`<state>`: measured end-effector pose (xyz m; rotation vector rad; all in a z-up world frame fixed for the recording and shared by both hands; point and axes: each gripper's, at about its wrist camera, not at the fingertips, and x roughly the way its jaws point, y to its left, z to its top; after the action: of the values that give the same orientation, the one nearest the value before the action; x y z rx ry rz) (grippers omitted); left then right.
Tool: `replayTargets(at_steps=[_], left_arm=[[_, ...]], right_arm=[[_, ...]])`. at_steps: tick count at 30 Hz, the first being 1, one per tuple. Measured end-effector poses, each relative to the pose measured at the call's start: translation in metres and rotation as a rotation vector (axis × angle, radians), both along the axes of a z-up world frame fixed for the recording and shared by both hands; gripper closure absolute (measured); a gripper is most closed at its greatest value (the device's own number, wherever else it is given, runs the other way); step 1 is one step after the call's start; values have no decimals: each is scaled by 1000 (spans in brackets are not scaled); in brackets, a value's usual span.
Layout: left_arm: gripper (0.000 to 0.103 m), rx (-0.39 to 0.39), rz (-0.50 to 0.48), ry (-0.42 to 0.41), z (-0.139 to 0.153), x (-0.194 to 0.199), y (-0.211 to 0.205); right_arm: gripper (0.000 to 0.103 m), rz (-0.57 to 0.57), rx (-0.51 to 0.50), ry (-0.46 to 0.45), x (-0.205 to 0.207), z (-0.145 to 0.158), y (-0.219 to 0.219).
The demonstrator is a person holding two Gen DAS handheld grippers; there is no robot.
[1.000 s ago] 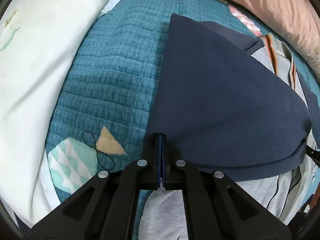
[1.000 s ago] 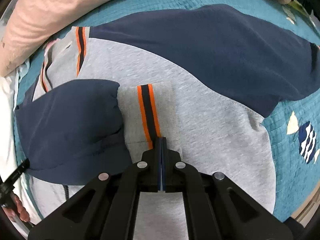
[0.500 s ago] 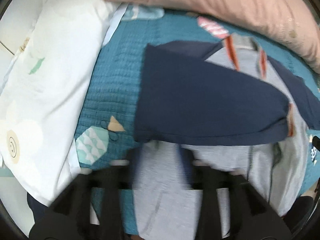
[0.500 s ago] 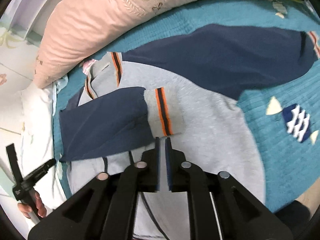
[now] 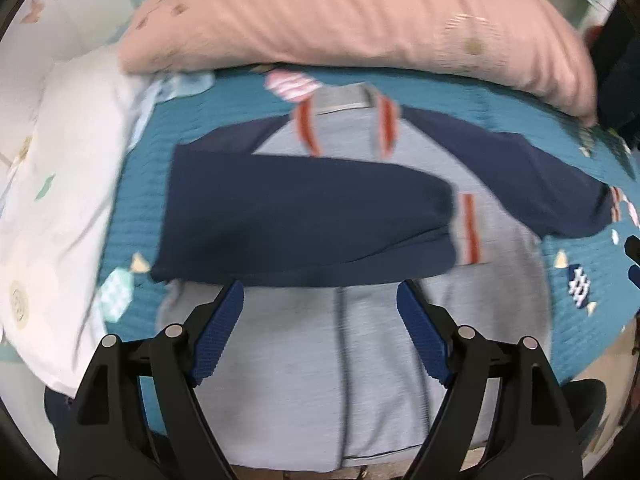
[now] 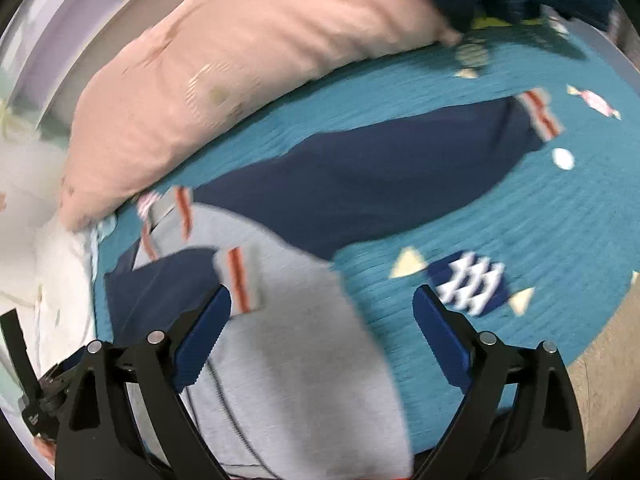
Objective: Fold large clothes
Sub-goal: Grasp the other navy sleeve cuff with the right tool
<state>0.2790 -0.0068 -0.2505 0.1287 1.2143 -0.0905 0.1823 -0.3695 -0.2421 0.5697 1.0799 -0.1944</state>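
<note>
Now we're up above the bed, and both views are smeared with motion blur. Our left gripper (image 5: 320, 300) has its blue-padded jaws spread wide; they have just been opening, and nothing sits between them, only air over the cloth. Same story for our right gripper (image 6: 322, 300): jaws freshly opened, standing far apart, gripping nothing.

Below us the grey sweatshirt (image 5: 360, 360) lies flat on the teal quilt (image 5: 140, 152), its body grey, its sleeves navy. We see one navy sleeve (image 5: 304, 216) folded across the chest, its grey cuff with the orange stripe (image 5: 469, 228) resting on the grey front. The other navy sleeve (image 6: 380, 176) lies stretched out sideways over the quilt, cuff at the far end. The collar (image 5: 344, 100), striped in orange, points toward the pink pillow (image 5: 360, 20) at the head of the bed. A white pillow (image 5: 52, 200) lies off to the left of the garment. In the right wrist view, a bit of the other gripper's black frame (image 6: 24, 368) shows at the lower left edge.
</note>
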Motion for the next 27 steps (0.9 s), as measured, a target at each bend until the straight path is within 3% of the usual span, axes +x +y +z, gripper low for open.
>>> replayTargets(at_steps=[3, 6, 13, 17, 20, 23, 27], left_arm=[[14, -19, -42, -15, -1, 5, -30], [14, -50, -71, -41, -1, 13, -55], [15, -138, -104, 11, -20, 44, -103], [36, -151, -118, 54, -40, 63, -120], [62, -176, -118, 96, -57, 75, -130], [81, -184, -127, 145, -82, 88, -143], [90, -100, -129, 222, -129, 104, -159]], right_arm=[[14, -76, 9, 2, -7, -6, -41], [13, -152, 4, 24, -9, -16, -84], [13, -288, 9, 71, -2, -43, -170], [13, -349, 21, 83, 6, -61, -210], [13, -416, 51, 71, 10, -81, -239], [13, -481, 110, 70, 14, -100, -261], [13, -526, 166, 38, 24, -113, -279]])
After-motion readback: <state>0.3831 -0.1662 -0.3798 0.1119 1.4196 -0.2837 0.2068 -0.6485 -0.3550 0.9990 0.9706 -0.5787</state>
